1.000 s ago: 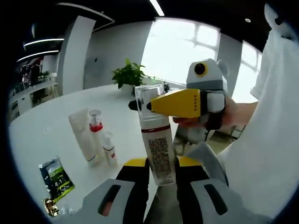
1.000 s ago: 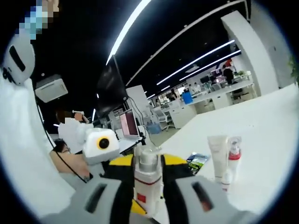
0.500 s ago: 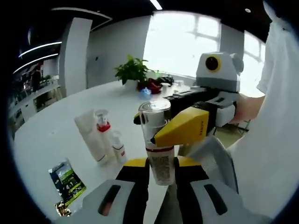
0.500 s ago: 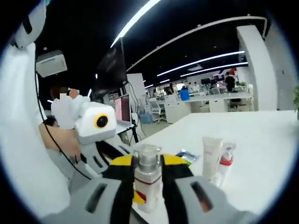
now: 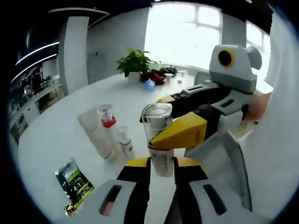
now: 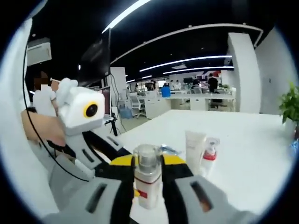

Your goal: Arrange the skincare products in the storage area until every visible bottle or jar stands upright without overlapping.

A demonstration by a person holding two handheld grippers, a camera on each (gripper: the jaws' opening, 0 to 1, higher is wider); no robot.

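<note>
Skincare bottle point(image 5: 158, 135) with the clear cap sits up in the air above the white desk point(image 5: 60, 135), caught from two sides at once. The left tongs point(image 5: 161, 164) clench its lower body between their yellow-tipped jaws, and the right tongs point(image 5: 180, 133) reach in from the right of the left gripper view with a yellow jaw pressed across the bottle just below the cap.

From the right gripper view the same bottle point(image 6: 147, 179) stands upright between the right tongs point(image 6: 146, 170), pump head on top, red band around the neck, and the jaws are closed on it. The left tongs' grey body comes in from the left of that view, held by a hand point(image 6: 39, 133).

Down on the desk, beyond the bottle, a small cluster stands together: a white tube point(image 5: 95, 135) resting on its cap, a pump bottle with a red collar point(image 5: 109, 128) just beside it, and a smaller white bottle point(image 5: 125, 143) touching that group on the side nearer the held bottle. A green sachet point(image 5: 74, 179) lies flat on the desk, nearer the camera than the cluster. Far behind the cluster a potted plant point(image 5: 134, 63) stands by the window.
</note>
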